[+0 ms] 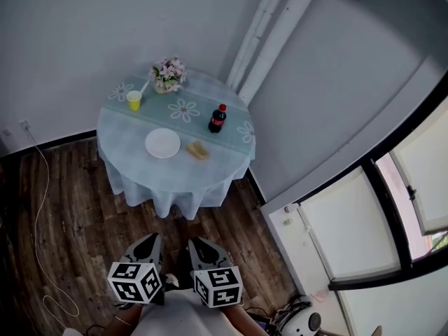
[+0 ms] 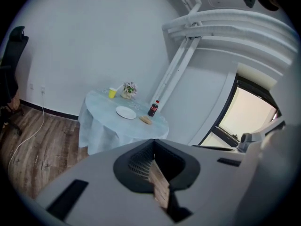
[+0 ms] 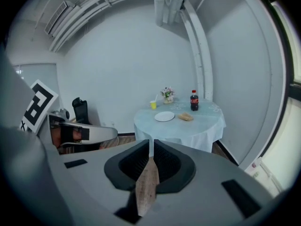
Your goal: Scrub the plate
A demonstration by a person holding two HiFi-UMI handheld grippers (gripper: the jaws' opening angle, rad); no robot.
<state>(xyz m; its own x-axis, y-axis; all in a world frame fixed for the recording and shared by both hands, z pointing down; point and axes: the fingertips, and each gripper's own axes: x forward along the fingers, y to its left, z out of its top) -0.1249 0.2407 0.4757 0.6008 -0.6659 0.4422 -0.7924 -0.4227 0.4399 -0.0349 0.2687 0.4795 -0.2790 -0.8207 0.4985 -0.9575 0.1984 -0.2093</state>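
Note:
A white plate [image 1: 162, 143] lies on a round table with a pale blue cloth [image 1: 140, 180], far ahead of both grippers. A tan scrubbing sponge [image 1: 198, 149] lies just right of the plate. My left gripper [image 1: 150, 242] and right gripper [image 1: 199, 249] hang side by side low over the wooden floor, well short of the table. Both are shut with nothing between the jaws. The left gripper view shows the plate [image 2: 125, 112] and sponge [image 2: 146, 119] beyond the shut jaws of the left gripper [image 2: 153, 144]. The right gripper view shows the plate [image 3: 164, 116] and sponge [image 3: 186, 117] past the right gripper [image 3: 151, 144].
On the table also stand a cola bottle [image 1: 217, 119], a yellow cup [image 1: 134, 100] and a pot of flowers [image 1: 168, 74]. White pipes [image 1: 262, 33] run up the wall behind. A white cable [image 1: 38, 208] trails over the floor at left. A black chair [image 3: 80, 109] stands by the wall.

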